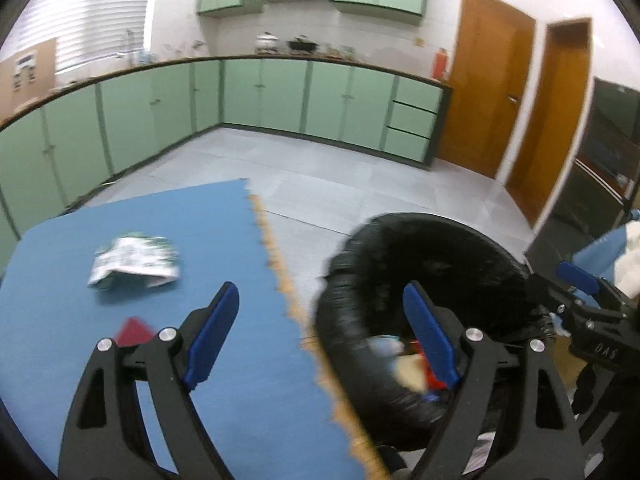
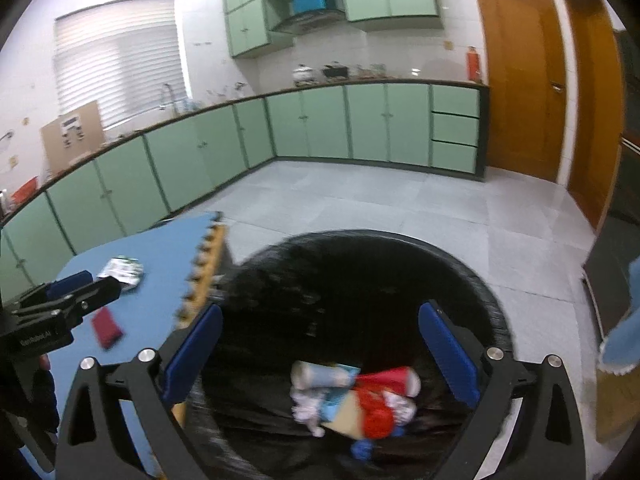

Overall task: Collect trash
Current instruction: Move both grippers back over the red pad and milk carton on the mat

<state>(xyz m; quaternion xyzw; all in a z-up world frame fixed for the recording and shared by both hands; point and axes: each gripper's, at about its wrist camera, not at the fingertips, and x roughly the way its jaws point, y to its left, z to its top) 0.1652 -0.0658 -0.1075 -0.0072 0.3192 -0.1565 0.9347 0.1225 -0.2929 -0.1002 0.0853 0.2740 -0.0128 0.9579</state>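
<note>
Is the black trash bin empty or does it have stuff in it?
Not empty. The black trash bin has a small pile of trash at the bottom, well below its rim.

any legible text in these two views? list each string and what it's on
"DAS": partial white lettering on the right gripper body, left wrist view.
"GenRobot.AI", roughly, blurred: white lettering on the left gripper body, right wrist view.
Crumpled printed wrapper on the blue mat: print too blurred.
Cardboard box labels on the counter: too small.
</note>
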